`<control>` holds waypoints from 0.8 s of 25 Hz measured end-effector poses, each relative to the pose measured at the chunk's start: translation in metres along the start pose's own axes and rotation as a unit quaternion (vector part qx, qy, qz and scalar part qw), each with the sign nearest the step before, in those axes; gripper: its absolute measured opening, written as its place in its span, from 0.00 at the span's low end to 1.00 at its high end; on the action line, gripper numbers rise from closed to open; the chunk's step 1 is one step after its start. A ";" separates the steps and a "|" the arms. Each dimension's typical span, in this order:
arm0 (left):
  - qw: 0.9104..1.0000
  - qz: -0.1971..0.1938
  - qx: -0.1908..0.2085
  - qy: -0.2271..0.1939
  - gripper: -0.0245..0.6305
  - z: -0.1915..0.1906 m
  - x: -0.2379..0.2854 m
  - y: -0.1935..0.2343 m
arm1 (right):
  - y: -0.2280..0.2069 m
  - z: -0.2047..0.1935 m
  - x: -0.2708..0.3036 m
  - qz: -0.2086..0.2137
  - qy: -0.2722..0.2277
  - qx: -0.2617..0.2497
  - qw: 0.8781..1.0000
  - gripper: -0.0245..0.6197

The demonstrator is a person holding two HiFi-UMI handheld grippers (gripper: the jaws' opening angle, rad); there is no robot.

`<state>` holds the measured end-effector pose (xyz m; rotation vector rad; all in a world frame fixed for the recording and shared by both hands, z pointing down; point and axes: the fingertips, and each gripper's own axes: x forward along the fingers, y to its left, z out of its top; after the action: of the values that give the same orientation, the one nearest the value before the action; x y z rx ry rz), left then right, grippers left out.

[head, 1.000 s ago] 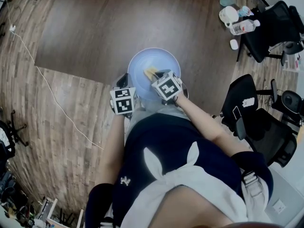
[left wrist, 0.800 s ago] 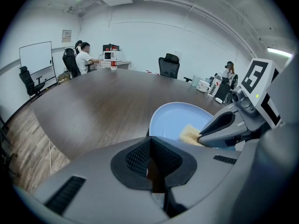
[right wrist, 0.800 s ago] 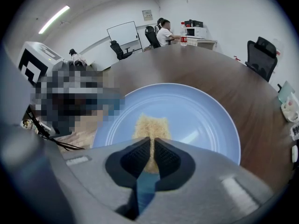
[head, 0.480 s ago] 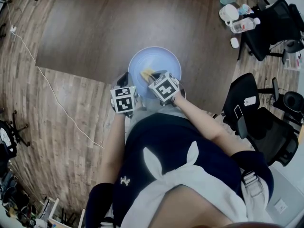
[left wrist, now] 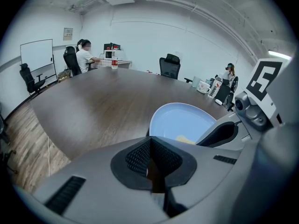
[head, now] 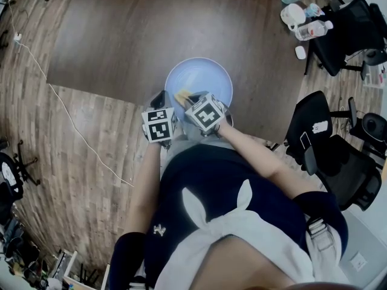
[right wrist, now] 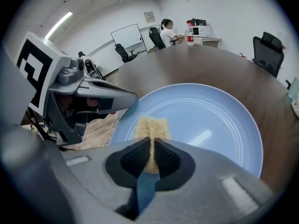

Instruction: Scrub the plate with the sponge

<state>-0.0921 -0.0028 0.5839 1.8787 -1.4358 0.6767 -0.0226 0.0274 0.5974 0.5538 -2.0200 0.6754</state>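
Observation:
A light blue plate (head: 202, 80) lies at the near edge of the dark wooden table (head: 151, 35). My right gripper (head: 188, 99) is shut on a yellow sponge (head: 181, 94), which presses on the plate's near left part. In the right gripper view the sponge (right wrist: 150, 125) sticks out past the shut jaws of that gripper (right wrist: 152, 143) onto the plate (right wrist: 205, 120). My left gripper (head: 161, 101) sits at the plate's left rim, its jaws closed on the edge. In the left gripper view that gripper (left wrist: 152, 160) is shut, with the plate (left wrist: 184, 120) just beyond it.
Black office chairs (head: 329, 156) stand to the right of the table. A bottle (head: 309, 30) and cups (head: 292, 16) sit at the far right table edge. A white cable (head: 66, 122) runs over the wood floor on the left. A person (left wrist: 85, 57) sits at a far desk.
My right gripper has slid the sponge to the left across the plate, toward its near left rim. The left gripper has stayed at the plate's edge.

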 end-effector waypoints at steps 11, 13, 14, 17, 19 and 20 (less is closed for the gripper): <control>1.000 -0.002 0.000 0.002 0.05 -0.001 0.000 0.000 | 0.016 0.001 0.005 0.033 -0.002 0.025 0.999 0.08; 1.000 -0.002 0.000 0.002 0.05 -0.001 0.001 0.000 | 0.023 -0.001 0.005 0.044 0.000 0.025 0.999 0.08; 1.000 -0.002 0.000 0.002 0.05 0.000 0.001 0.000 | 0.025 -0.002 0.006 0.047 0.000 0.023 0.999 0.08; 1.000 0.001 -0.001 -0.001 0.05 0.002 -0.002 0.001 | 0.028 -0.002 0.007 0.047 -0.004 0.015 0.999 0.08; 1.000 0.006 -0.002 -0.002 0.05 0.005 -0.006 0.002 | 0.028 -0.004 0.007 0.046 -0.003 0.012 0.999 0.08; 1.000 0.007 -0.002 -0.001 0.05 0.005 -0.006 0.002 | 0.028 -0.005 0.006 0.046 -0.002 0.012 0.999 0.08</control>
<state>-0.0954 -0.0031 0.5761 1.8684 -1.4522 0.6790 -0.0398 0.0514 0.5984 0.4793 -2.0533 0.7550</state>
